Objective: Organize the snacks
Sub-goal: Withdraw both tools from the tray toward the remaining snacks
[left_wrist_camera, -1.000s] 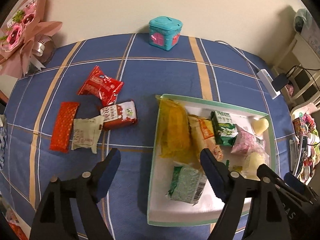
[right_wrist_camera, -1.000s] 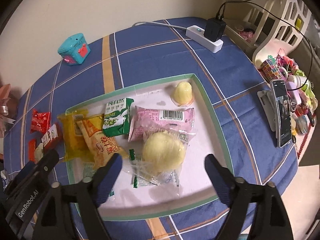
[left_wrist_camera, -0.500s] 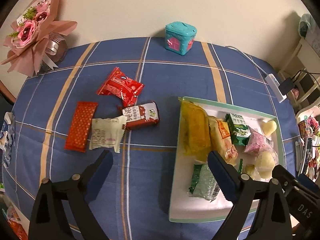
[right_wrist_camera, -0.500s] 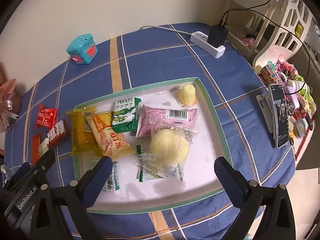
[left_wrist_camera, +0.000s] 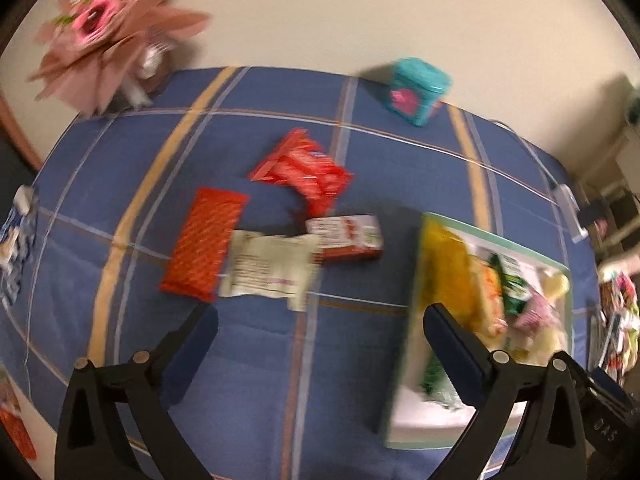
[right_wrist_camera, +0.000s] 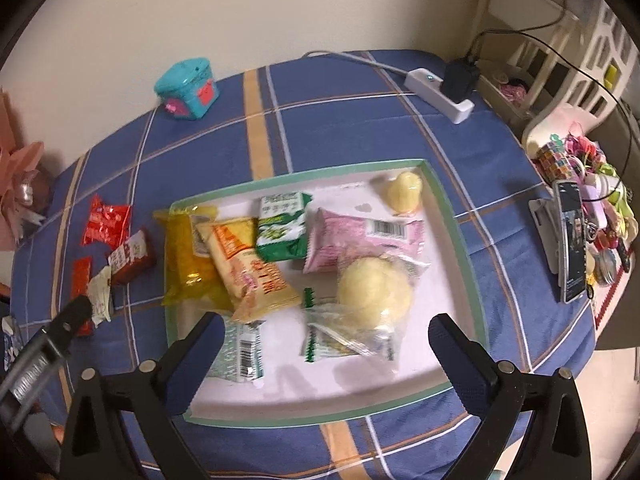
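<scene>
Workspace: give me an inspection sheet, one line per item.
Surface: blue plaid tablecloth.
Job's things: green-rimmed tray holds several snack packets; four packets lie outside on the cloth, among them a red bar and a white packet.
Clutter: teal box, pink bouquet, phone, trinkets.
Grippers: left gripper and right gripper open, nothing between the jaws.
Cables: power strip with charger.
Surroundings: cream wall, white shelf.

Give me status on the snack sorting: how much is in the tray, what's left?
Done: the tray already holds about seven packets, among them the green packet and the pink packet. In hand: nothing; the left gripper and right gripper are both open and empty. Left: four snacks on the tablecloth, including the red bar and the white wrapper.
</scene>
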`<state>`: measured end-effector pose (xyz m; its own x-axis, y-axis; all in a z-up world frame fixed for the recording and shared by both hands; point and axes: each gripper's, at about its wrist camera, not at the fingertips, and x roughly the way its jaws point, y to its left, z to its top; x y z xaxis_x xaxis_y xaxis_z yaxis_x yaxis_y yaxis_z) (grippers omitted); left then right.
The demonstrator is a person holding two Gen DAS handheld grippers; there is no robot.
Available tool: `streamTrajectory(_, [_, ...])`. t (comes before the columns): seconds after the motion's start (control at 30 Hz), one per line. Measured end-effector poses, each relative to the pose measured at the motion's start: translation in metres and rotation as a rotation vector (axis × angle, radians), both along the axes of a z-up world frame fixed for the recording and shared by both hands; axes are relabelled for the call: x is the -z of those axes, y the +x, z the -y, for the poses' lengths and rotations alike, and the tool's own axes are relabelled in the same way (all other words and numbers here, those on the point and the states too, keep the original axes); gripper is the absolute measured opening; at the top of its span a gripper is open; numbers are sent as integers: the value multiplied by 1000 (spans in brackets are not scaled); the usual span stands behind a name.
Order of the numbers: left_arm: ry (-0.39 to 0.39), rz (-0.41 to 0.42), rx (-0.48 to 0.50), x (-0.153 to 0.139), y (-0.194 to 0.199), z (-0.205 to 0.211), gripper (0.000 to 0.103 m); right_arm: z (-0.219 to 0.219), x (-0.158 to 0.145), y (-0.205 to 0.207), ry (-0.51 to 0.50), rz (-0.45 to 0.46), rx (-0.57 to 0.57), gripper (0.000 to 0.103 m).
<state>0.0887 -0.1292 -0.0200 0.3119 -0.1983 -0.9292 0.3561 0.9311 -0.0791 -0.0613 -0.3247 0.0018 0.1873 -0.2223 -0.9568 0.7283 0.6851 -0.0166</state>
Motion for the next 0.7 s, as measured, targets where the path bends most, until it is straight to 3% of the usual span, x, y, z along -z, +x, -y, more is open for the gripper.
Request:
streamTrajectory(0.17, [36, 3, -77, 3, 20, -35, 102, -27, 5, 22, 18, 5, -70, 103])
streamTrajectory(0.43, [29, -3, -194, 3, 44, -89, 102, -71, 7, 53, 53, 41, -174, 103])
streamTrajectory(0.7, [39, -17, -244, 10, 58, -113, 102, -106, 19, 80, 89, 59, -234, 103])
